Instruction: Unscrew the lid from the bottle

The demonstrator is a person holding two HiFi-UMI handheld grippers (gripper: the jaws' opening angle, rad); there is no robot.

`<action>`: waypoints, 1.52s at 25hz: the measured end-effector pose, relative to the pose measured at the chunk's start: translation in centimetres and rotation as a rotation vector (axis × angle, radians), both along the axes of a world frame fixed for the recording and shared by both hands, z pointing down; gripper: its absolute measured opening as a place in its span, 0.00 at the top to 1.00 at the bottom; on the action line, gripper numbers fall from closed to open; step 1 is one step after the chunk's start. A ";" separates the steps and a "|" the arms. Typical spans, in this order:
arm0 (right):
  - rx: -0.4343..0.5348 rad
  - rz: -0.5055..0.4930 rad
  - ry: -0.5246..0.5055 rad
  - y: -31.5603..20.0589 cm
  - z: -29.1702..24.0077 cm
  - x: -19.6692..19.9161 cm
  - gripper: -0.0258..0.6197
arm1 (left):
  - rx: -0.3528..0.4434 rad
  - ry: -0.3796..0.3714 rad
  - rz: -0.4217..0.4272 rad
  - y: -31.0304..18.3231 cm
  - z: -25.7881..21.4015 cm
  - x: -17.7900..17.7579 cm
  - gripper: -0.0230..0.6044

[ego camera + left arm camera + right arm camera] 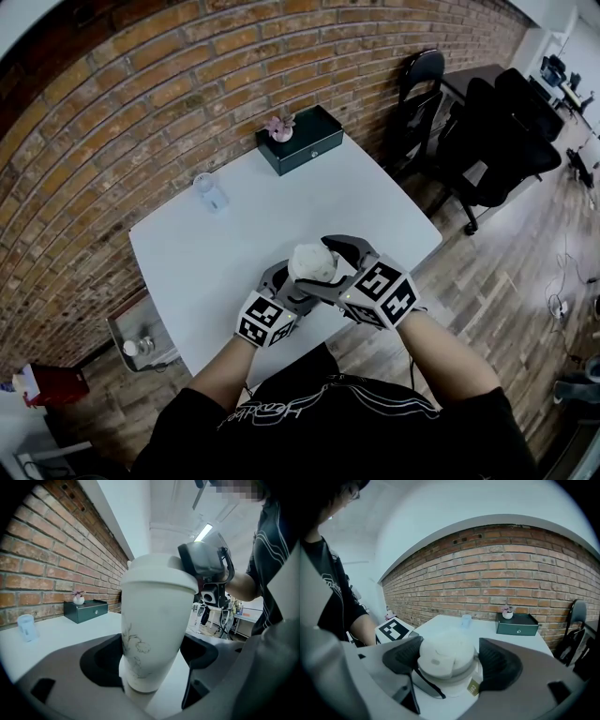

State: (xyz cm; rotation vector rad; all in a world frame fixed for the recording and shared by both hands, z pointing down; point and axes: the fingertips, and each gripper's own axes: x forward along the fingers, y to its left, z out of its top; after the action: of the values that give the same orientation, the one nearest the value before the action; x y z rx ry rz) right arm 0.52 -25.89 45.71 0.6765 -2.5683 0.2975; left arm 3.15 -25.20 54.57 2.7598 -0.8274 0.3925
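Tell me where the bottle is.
Head view, centre: the bottle is in the left gripper near the front edge of the table, with the right gripper around its lid.

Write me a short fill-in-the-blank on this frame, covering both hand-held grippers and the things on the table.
1. The left hand-held gripper grips the body of the bottle, which is ___ in colour.
2. The jaws of the right hand-held gripper grip the bottle's ___.
3. A small flower pot stands on the green ___ at the far side of the table.
Missing words: white; lid; box.
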 end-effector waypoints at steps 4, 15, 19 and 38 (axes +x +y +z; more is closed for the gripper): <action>0.006 -0.061 0.000 0.2 -0.1 0.0 0.37 | 0.001 0.000 0.006 0.1 -0.1 0.1 0.32; -0.006 -0.468 0.017 1.0 0.0 -0.5 0.37 | -0.004 -0.003 0.017 0.3 0.0 0.1 0.32; -0.006 -0.619 0.022 1.2 0.2 -0.5 0.37 | -0.006 -0.004 0.021 0.3 0.0 0.1 0.32; -0.007 -0.463 -0.079 0.1 -1.8 -0.4 0.37 | -0.012 -0.006 0.022 0.1 0.2 0.1 0.32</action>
State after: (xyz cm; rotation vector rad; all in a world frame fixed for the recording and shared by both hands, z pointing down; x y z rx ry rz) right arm 0.12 -25.80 43.90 0.0561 -2.7014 0.1793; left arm 3.22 -25.12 54.73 2.7599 -0.7947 0.4086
